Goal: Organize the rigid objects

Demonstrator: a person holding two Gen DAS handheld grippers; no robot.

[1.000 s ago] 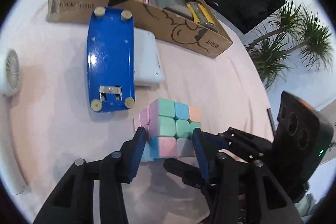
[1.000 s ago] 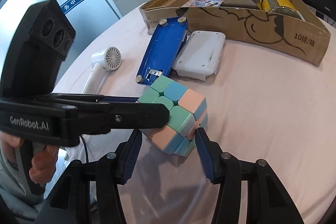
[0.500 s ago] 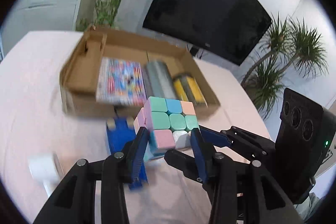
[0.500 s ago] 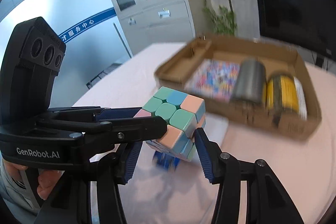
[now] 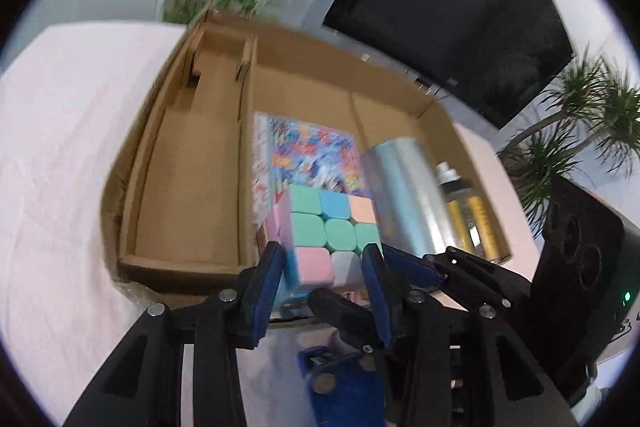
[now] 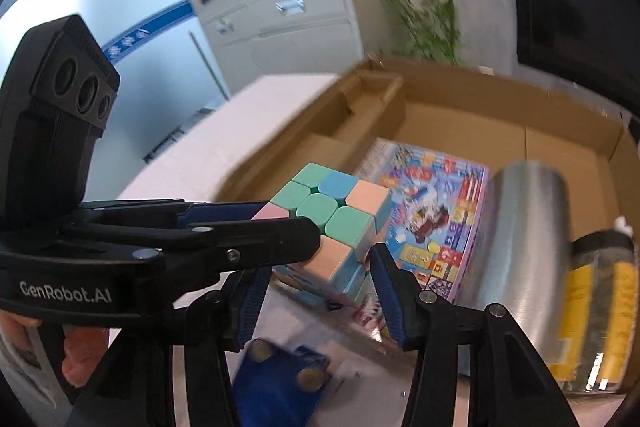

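A pastel puzzle cube [image 5: 326, 233] [image 6: 334, 217] hangs in the air over the near wall of an open cardboard box [image 5: 188, 163] [image 6: 568, 143]. My left gripper [image 5: 320, 269] is shut on its lower sides, blue pads pressing left and right. In the right wrist view the left gripper [image 6: 276, 227] reaches in from the left onto the cube. My right gripper [image 6: 316, 281] is shut on the cube's lower corners from below; its left pad is partly hidden behind the left gripper. In the left wrist view the right gripper's fingers [image 5: 412, 263] come in from the right.
In the box lie a colourful printed book [image 5: 308, 151] [image 6: 436, 203], a silver cylinder [image 5: 404, 199] [image 6: 520, 239] and a yellow-labelled jar [image 5: 468, 215] [image 6: 600, 311]. Its left compartment [image 5: 188, 195] shows only cardboard. A blue flat object [image 5: 340, 383] [image 6: 276, 391] lies below the grippers. A hand [image 6: 80, 355] grips the left handle.
Both grippers lifted the cube off the table and carried it toward the box. The box now fills both views; the blue object has slid to the bottom edge.
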